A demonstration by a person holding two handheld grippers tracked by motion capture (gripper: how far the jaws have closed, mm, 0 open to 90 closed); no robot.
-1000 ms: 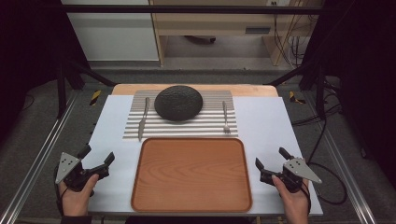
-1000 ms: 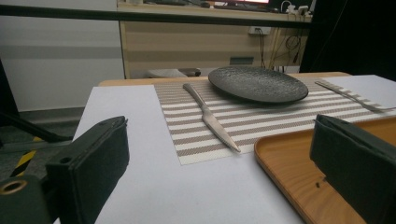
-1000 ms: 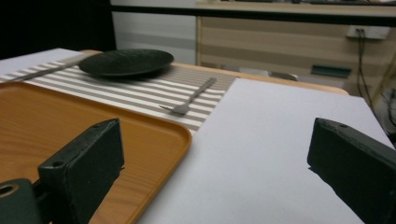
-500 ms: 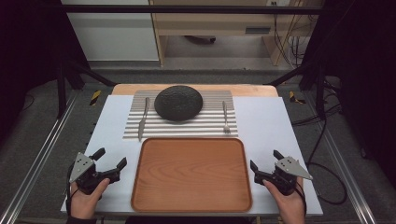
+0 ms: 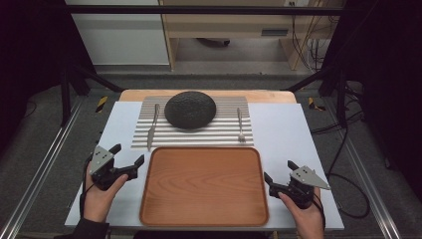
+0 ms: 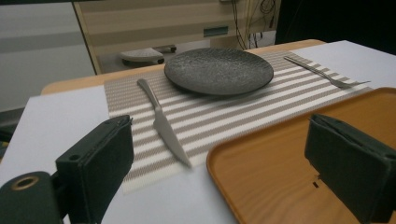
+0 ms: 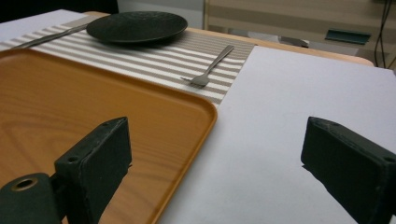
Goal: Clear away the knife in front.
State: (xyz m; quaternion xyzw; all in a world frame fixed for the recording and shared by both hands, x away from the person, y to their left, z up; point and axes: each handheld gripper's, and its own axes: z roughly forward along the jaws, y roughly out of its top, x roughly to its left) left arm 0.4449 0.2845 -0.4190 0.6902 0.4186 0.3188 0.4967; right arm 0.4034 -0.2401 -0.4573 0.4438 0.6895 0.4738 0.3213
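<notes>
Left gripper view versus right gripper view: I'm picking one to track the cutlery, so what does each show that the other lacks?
In the left gripper view, the silver table knife lies in full on the striped placemat. The right gripper view gives a broad stretch of bare white table surface beside the tray. Both share the dark round plate, the silver fork, the wooden tray and open gripper jaws.

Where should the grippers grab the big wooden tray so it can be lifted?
Probably the tray by its raised rim, mid left and right edges. The left gripper and right gripper, both open, flank those sides, so each comes in sideways.
</notes>
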